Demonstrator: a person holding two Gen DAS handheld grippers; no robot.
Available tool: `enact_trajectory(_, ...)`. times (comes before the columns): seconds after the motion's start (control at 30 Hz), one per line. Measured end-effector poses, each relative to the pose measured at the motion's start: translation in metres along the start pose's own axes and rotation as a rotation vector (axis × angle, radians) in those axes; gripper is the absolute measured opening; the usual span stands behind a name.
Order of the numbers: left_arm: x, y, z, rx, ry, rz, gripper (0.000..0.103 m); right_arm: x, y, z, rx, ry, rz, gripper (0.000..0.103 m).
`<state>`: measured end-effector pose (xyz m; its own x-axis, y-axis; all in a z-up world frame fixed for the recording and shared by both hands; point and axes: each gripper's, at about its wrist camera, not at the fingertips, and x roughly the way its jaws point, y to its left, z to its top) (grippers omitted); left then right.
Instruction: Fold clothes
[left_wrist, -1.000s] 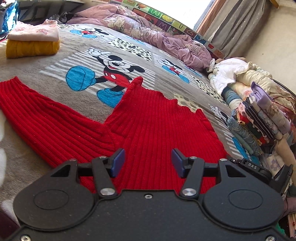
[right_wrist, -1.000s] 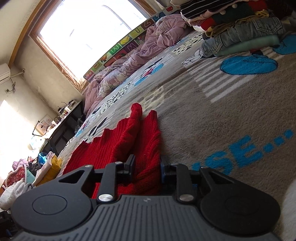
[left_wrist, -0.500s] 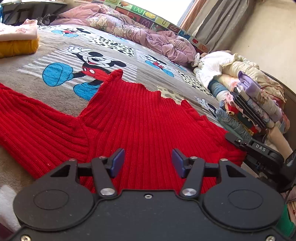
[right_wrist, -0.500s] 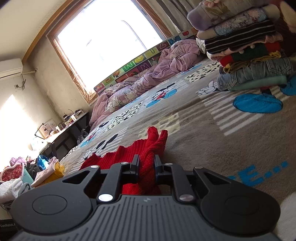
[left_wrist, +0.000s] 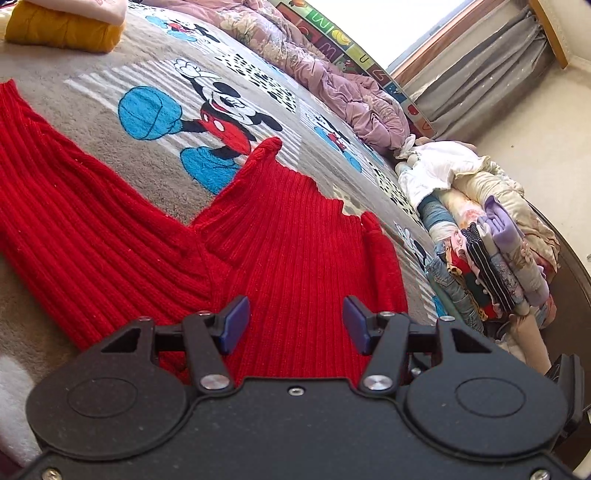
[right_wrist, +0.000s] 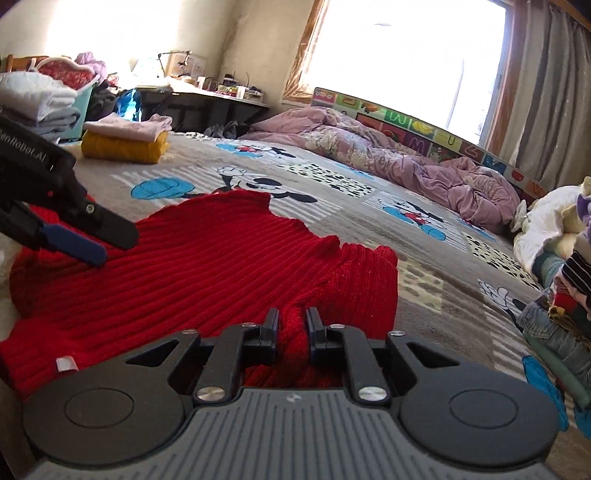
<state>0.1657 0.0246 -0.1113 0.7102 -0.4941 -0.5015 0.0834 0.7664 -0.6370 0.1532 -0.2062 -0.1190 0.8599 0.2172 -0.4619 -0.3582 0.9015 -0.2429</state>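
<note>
**Red sweater pinched on the right, left jaws apart**

My right gripper (right_wrist: 291, 332) is clamped narrow on a bunched fold of the red sweater (right_wrist: 207, 266), which lies spread over the near part of the grey cartoon blanket (right_wrist: 424, 306). My left gripper (left_wrist: 291, 325) hovers over the sweater's body with its blue pads (left_wrist: 232, 323) apart, nothing between them. A stack of folded clothes (left_wrist: 495, 258) lines the blanket's right edge; a yellow and pink folded pile (right_wrist: 125, 140) sits at the far left corner.

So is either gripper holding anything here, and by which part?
The right gripper pinches a bunched fold of the red sweater at its near edge. The left gripper is open, holding nothing.
</note>
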Motion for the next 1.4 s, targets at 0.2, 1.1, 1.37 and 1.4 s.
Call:
enact_trajectory(0.2, -0.002, 0.003, 0.003, -0.019, -0.001, -0.016, 0.056, 0.007, 0.019, -0.002, -0.037, 0.081, 0.067, 0.020)
enact_trajectory(1.1, -0.003, 0.009, 0.006, -0.052, 0.005, -0.027, 0.056, -0.006, -0.019, 0.051, 0.098, 0.405, 0.447, 0.058)
enact_trajectory(1.37, 0.000, 0.009, 0.004, -0.048, 0.020, -0.020, 0.057, 0.007, -0.039, 0.074, 0.055, 0.487, 0.506, 0.062)
enact_trajectory(1.4, 0.000, 0.008, 0.004, -0.047, 0.022, -0.018, 0.058, 0.010, -0.041, 0.076, 0.053, 0.497, 0.511, 0.062)
